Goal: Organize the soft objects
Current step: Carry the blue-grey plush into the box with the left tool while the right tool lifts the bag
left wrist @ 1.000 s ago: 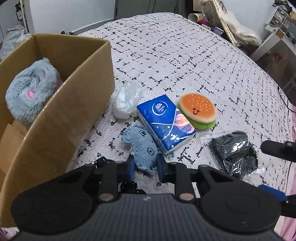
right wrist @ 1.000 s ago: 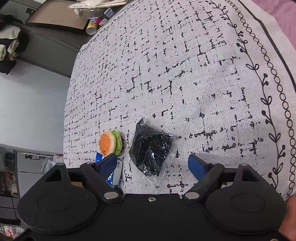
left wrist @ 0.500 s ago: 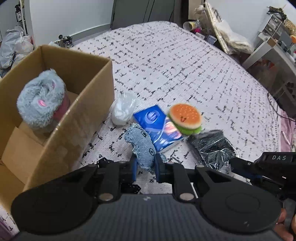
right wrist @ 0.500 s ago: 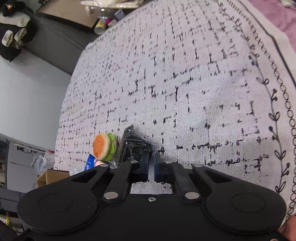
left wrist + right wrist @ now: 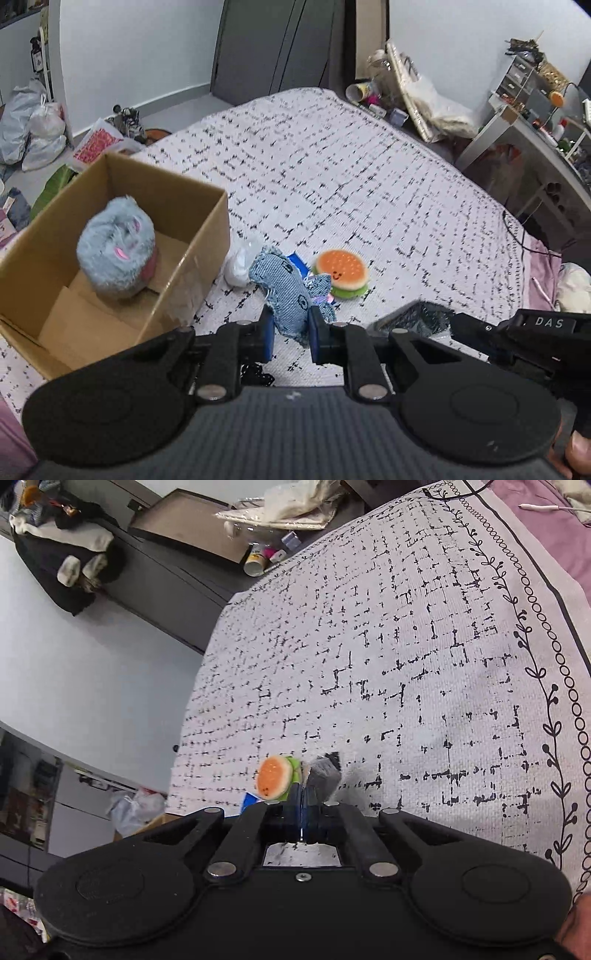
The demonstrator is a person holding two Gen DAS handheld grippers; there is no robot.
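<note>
I have the left gripper (image 5: 290, 334) pinching the denim toy (image 5: 286, 291) by its lower end, so the toy hangs clear of the bed (image 5: 369, 192) with most of its body sticking up past the pads. The box (image 5: 207, 236) sits just to its left with the grey plush (image 5: 115, 247) already inside against the near-left part, and I judge the free floor of the box toward its right wall is where the denim piece should go. To do this well I would carry it high enough that the frayed edge clears the cardboard rim, bring it over that open floor rather than over the plush, and let go only once it is low inside, since a limp thing dropped from the rim could drape over the wall. The right gripper (image 5: 302, 805) has its pads pressed together on the black bag (image 5: 417, 317), pinching what looks like only a thin fold of its clear wrapper; in its own view the bag shows as a blurred dark shape just beyond the tips. That grip looks slight to me, so I would move it slowly and keep it well apart from the left gripper on the way. The burger (image 5: 340, 273), the white bag (image 5: 240, 264) and the blue pack (image 5: 297, 260) lie on the bed beside the box.
</note>
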